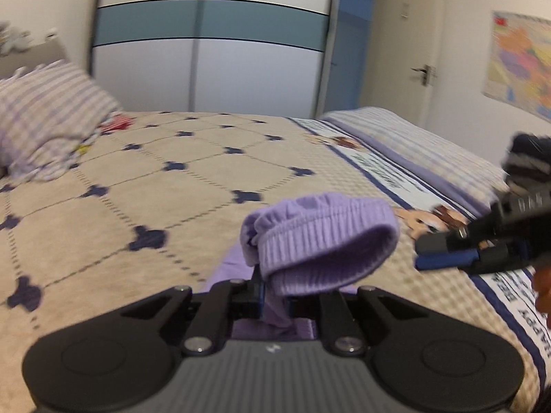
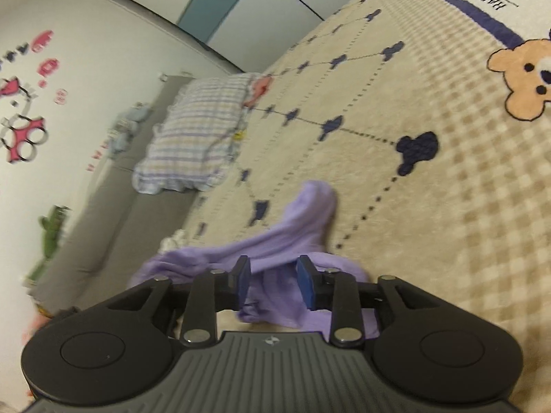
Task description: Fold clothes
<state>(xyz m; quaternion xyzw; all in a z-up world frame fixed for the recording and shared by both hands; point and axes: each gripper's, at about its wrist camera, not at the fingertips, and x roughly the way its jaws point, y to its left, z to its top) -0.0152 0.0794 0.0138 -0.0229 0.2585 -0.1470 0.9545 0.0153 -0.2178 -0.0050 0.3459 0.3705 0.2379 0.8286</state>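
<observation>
A lilac garment (image 1: pixel 320 241) with a ribbed elastic band lies partly lifted off the beige bedspread (image 1: pixel 155 199). My left gripper (image 1: pixel 273 292) is shut on a bunched edge of it, and the ribbed band flops over the fingers. In the right wrist view the same lilac cloth (image 2: pixel 303 213) trails forward over the bedspread (image 2: pixel 430 223). My right gripper (image 2: pixel 273 282) stands open, its blue pads (image 2: pixel 306 285) apart with loose cloth lying between them. The right gripper (image 1: pixel 422 253) also shows low over the bed at the right of the left wrist view.
A checked pillow (image 1: pixel 44 120) (image 2: pixel 196 130) lies at the head of the bed beside a grey headboard (image 2: pixel 103 213). A folded checked quilt (image 1: pixel 413 137) lies along the far side. A wardrobe (image 1: pixel 206 58) and a door (image 1: pixel 351 44) stand beyond.
</observation>
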